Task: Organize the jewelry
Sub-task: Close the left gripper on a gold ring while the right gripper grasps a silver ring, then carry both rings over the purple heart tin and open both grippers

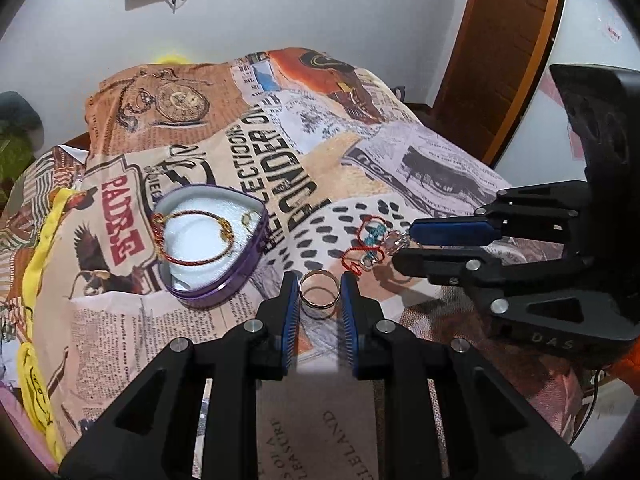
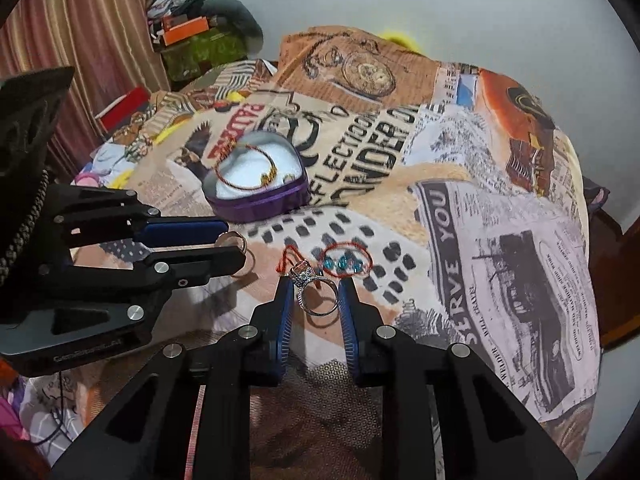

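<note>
My left gripper [image 1: 319, 282] is shut on a plain gold ring [image 1: 319, 294], its blue pads pressing on both sides. My right gripper [image 2: 316, 286] is shut on a silver ring with a stone [image 2: 318, 298]. A red string bracelet with blue beads [image 2: 345, 263] lies on the printed cloth [image 2: 460, 184] just beyond the right gripper's tips. Farther left, an open purple heart-shaped tin [image 1: 224, 286] lined with white foam holds a red-and-gold bracelet [image 1: 192, 260]. Each gripper shows in the other's view: the right gripper [image 1: 400, 246] comes in from the right, the left gripper [image 2: 236, 242] from the left.
The newspaper-print cloth covers a mounded bed. A yellow cloth [image 1: 36, 280] lies along its left edge. A wooden door [image 1: 508, 40] stands at the back right. Curtains [image 2: 80, 40] and piled clothes [image 2: 196, 36] are at the back left.
</note>
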